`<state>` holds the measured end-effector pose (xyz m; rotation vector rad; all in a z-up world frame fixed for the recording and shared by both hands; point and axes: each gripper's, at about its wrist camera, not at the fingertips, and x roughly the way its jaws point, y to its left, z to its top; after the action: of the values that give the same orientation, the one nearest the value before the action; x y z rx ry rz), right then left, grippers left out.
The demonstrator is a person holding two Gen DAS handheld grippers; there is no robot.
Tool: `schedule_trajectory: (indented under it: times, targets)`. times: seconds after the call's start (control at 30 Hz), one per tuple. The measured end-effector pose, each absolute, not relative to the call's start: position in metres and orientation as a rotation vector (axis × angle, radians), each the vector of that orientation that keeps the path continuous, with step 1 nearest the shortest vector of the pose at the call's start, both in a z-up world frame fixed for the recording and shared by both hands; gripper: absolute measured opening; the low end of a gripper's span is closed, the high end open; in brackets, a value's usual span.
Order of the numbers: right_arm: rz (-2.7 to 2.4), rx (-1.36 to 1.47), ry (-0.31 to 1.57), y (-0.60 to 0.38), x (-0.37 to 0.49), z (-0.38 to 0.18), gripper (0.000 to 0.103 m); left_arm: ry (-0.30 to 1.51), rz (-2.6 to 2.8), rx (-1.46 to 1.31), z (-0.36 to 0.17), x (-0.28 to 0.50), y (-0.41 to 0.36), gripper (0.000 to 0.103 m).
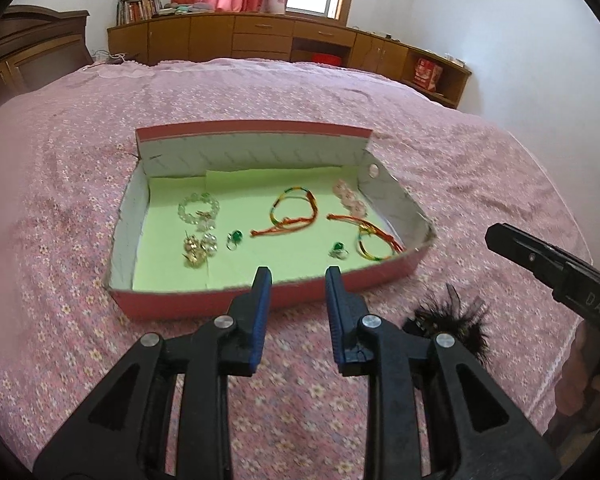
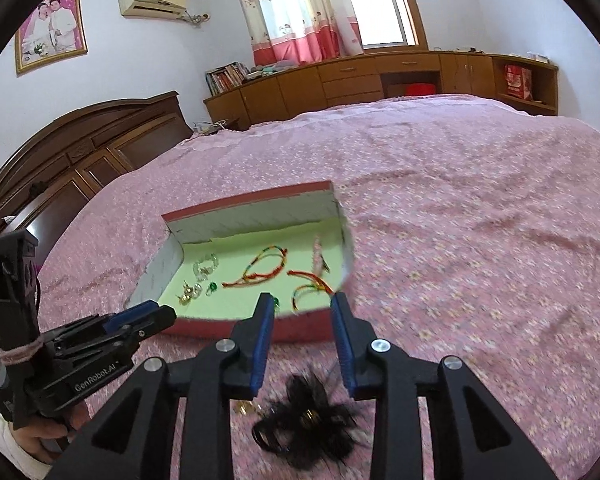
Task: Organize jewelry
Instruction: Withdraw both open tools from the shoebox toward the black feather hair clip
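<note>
Left gripper [image 1: 296,276]: blue-padded fingers slightly parted, nothing between them, poised over the near wall of the red box [image 1: 220,300]. Right gripper [image 2: 302,304]: fingers parted a little wider, likewise empty, above the same wall. Inside the box, on green lining: woven cord bracelets [image 1: 294,210], a clear bead bracelet [image 1: 198,208], green-stone rings [image 1: 234,238]. A black feathered piece [image 2: 304,428] lies on the pink bedspread [image 1: 60,160], just in front of the box.

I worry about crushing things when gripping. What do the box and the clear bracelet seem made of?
Box: looks like thin cardboard, matte red outside and pale inside, with bent, wavy walls and a creased flap. Clear bracelet: a ring of round translucent beads that catch the light, so glass, crystal or plastic; the pictures leave that open.
</note>
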<state>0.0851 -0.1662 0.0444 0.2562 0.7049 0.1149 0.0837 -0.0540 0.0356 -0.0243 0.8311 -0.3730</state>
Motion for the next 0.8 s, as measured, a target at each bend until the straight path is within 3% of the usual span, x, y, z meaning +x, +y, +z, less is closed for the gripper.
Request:
schedule_trajectory:
  times: [0.8]
  targets:
    - [0.040, 0.337, 0.762, -0.206, 0.032, 0.010, 0.035, 0.966, -0.499, -0.001, 0.000, 0.050, -0.092, 0.019]
